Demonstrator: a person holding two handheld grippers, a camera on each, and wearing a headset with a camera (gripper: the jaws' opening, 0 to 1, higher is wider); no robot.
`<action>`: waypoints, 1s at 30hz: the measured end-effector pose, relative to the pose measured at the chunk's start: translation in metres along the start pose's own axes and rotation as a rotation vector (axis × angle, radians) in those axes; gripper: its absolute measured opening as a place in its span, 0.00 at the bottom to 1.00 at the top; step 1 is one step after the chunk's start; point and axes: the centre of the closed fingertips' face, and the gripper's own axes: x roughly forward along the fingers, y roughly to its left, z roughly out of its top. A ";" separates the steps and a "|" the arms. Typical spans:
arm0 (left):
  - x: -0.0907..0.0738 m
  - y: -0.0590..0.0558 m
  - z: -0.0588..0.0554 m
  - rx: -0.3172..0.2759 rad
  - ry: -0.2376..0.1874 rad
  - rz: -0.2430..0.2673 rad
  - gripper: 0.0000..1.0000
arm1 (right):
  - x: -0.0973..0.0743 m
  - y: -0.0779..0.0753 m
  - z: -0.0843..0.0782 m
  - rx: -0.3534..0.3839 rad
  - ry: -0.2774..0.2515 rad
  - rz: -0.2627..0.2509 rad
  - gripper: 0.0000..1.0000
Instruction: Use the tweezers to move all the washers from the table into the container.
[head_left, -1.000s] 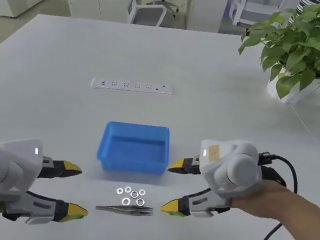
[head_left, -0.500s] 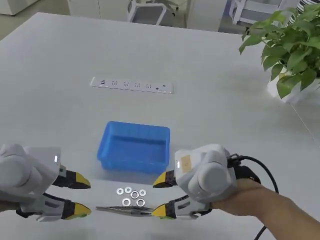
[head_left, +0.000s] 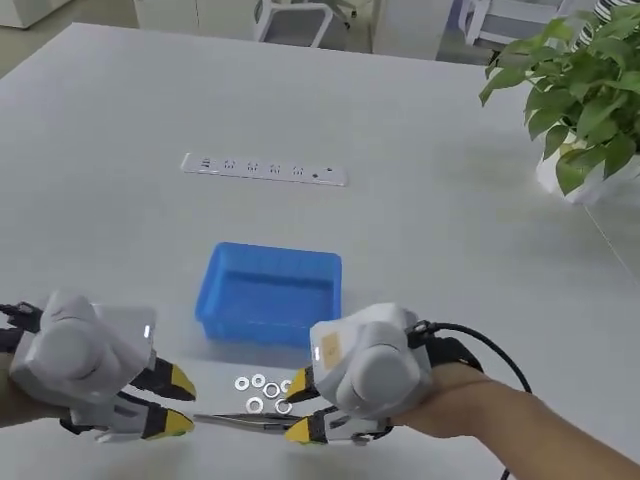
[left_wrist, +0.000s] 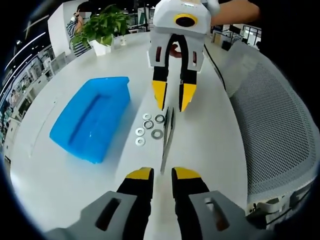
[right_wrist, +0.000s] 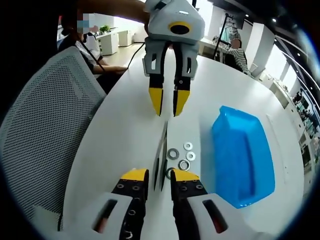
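- Tweezers (head_left: 245, 422) lie flat on the white table (head_left: 450, 200), on the near side of the blue container (head_left: 265, 330), and the two grippers face each other along them.
- Washers (head_left: 265, 392), a small cluster of silver rings, sit on the table between the tweezers and the container's front wall, just beside the tweezers.
- Right gripper (head_left: 298, 406) is at one end of the tweezers. In the right gripper view its yellow-tipped jaws stand a narrow way apart on either side of that end, and I cannot see them pressing it.
- Left gripper (head_left: 185, 402) is at the other end. In the left gripper view its jaws are narrowly parted, with the tweezers' tip just ahead of the gap and nothing held.
- Container sits upright, and no washers can be seen inside it.
- Farther back on the table are a white power strip (head_left: 265, 170) and, at the right edge, a potted plant (head_left: 580, 90).
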 end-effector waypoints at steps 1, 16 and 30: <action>0.001 -0.001 -0.001 0.002 0.004 -0.004 0.16 | 0.001 0.000 0.000 -0.002 0.000 0.000 0.19; 0.017 0.002 -0.007 0.040 0.044 -0.030 0.09 | 0.019 -0.004 0.001 -0.007 0.014 -0.006 0.14; 0.018 0.000 -0.004 0.077 0.038 -0.044 0.06 | 0.023 -0.002 -0.003 0.009 0.016 -0.006 0.12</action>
